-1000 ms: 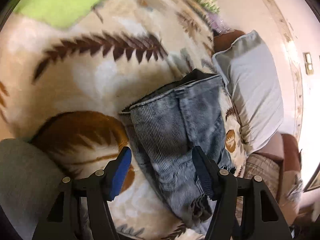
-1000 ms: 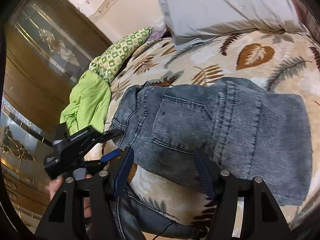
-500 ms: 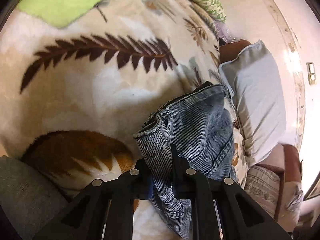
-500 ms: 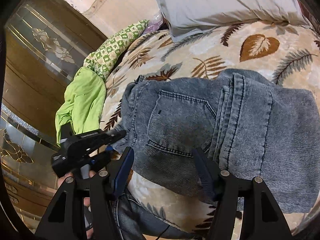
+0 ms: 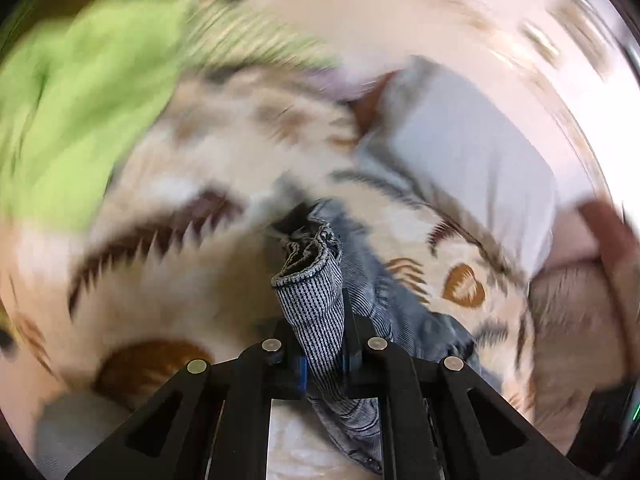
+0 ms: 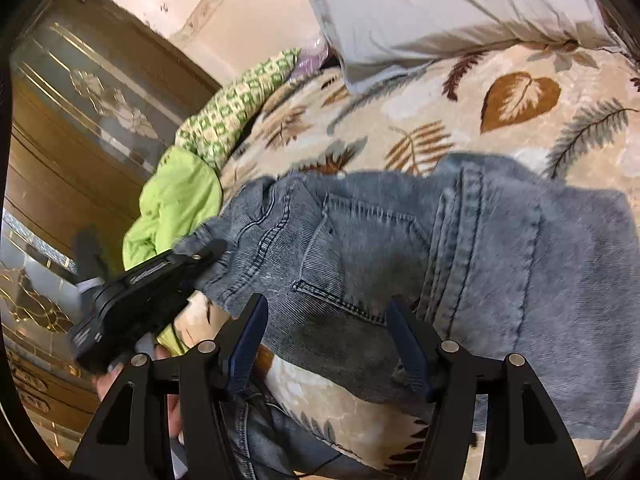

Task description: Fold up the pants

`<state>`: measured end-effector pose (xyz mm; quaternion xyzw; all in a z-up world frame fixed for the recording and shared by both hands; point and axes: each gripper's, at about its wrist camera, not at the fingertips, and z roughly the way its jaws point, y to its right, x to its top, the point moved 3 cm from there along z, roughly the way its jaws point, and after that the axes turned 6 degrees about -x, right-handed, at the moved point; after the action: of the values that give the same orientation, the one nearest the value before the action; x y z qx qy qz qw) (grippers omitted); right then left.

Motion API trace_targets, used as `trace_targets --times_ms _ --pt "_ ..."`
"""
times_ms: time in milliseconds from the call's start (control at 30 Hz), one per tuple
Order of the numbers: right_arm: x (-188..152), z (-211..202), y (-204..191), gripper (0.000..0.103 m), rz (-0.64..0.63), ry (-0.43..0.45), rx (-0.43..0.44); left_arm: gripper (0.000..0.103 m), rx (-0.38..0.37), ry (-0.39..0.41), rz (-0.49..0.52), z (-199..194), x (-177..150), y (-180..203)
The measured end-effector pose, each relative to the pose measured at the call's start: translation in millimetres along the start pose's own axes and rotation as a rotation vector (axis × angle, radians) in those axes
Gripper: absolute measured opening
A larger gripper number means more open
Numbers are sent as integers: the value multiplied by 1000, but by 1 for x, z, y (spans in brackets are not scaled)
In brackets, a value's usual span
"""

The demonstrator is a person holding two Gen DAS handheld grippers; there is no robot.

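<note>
Grey-blue jeans (image 6: 400, 264) lie on a leaf-patterned blanket (image 6: 440, 128), back pocket up, waistband to the left. My left gripper (image 5: 320, 328) is shut on the waistband corner of the jeans (image 5: 312, 300) and lifts it off the blanket; it also shows in the right wrist view (image 6: 200, 258) at the jeans' left end. My right gripper (image 6: 328, 320) is open and empty, hovering over the jeans' near edge below the pocket.
A grey pillow (image 6: 440, 12) lies at the head of the bed. A lime-green garment (image 6: 176, 200) and a green-patterned cloth (image 6: 232, 108) lie at the bed's left side. A wooden glass-panelled door (image 6: 80, 120) stands beyond. Another denim piece (image 6: 264, 432) hangs at the near edge.
My left gripper closed on the waistband corner and has lifted it, swinging fast; its view is blurred. My right gripper stayed open and hardly moved.
</note>
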<state>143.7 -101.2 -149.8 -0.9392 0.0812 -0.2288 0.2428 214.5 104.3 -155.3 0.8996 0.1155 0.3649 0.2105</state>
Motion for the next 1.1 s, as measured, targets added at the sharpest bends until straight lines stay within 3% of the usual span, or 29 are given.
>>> trace_targets --times_ms 100,167,267,367,533,600,700,833,933,1000,1033,1067,1100 --pt "10 -19 18 64 57 36 38 9 4 47 229 -20 -7 55" --pt "14 -31 38 64 119 55 61 9 -46 81 397 -38 -27 96" --pt "17 -55 70 64 197 111 51 9 -130 105 639 -60 -76 149" --pt "16 -81 96 64 242 170 37 9 -192 53 799 -57 -124 184" --pt "13 -107 137 64 303 225 69 9 -263 -99 883 -25 -185 205" --pt "13 -100 145 69 317 210 109 9 -273 -122 899 -18 -200 208" --pt "16 -74 156 69 335 119 216 9 -263 -150 926 -14 -211 214" --pt "28 -70 152 69 322 132 300 10 -253 -170 963 -16 -211 223" --pt "43 -74 137 71 246 139 279 9 -263 -186 967 -8 -196 231" --pt "52 -66 127 69 177 94 176 9 -256 -190 984 -8 -191 233" --pt "55 -62 123 61 139 90 103 9 -250 -194 999 -1 -188 233" --pt "57 -59 122 17 115 83 76 9 -240 -190 1018 1 -188 235" --pt "59 -58 120 8 103 67 21 10 -235 -184 1038 -2 -189 238"
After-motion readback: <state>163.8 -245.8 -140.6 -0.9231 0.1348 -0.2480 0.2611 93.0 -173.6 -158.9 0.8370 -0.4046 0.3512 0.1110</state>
